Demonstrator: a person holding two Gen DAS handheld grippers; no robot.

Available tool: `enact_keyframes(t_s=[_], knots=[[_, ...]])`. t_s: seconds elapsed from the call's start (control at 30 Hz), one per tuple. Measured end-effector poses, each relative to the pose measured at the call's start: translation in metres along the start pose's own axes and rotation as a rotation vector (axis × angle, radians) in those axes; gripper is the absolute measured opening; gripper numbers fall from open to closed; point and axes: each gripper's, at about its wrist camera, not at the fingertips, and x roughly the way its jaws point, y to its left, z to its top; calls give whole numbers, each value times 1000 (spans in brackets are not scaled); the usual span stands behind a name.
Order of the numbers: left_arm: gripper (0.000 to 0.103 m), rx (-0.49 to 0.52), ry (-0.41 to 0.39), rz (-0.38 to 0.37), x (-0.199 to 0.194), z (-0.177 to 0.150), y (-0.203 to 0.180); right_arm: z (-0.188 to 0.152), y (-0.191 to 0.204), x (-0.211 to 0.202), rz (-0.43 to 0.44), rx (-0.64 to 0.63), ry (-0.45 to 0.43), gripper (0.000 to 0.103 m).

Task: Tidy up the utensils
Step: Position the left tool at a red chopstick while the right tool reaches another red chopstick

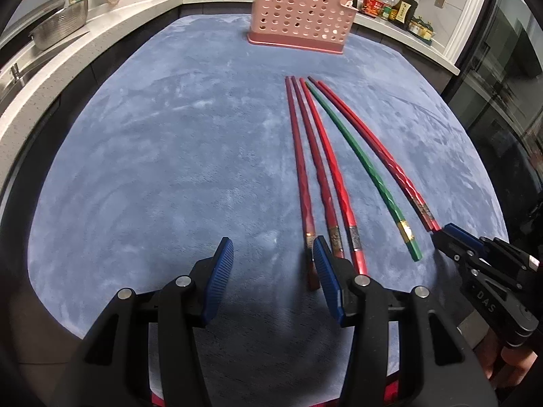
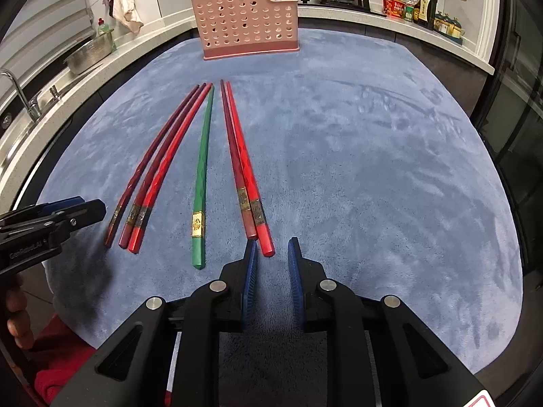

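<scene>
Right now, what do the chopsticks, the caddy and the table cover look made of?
Chopsticks: probably lacquered wood or a hard resin; glossy red or green, faceted shafts, gold-patterned bands near the thick ends.
Caddy: moulded plastic, matt pink; uniform colour, round punched holes.
Table cover: soft pile fabric, likely velvet or fleece, grey-blue; brushed streaks shift tone across the nap.

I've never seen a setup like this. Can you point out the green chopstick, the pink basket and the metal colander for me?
green chopstick (image 2: 202, 169): right wrist view, middle of its shaft.
pink basket (image 2: 244, 23): right wrist view, its perforated front wall.
metal colander (image 1: 61, 27): left wrist view, its outer side wall.
</scene>
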Motion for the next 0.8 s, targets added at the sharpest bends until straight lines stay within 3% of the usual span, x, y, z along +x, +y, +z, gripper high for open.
enact_keyframes(t_s=[0.8], knots=[[47,25,37,-14,13,-5,-10,14,-2,12,3,19,-15,13]])
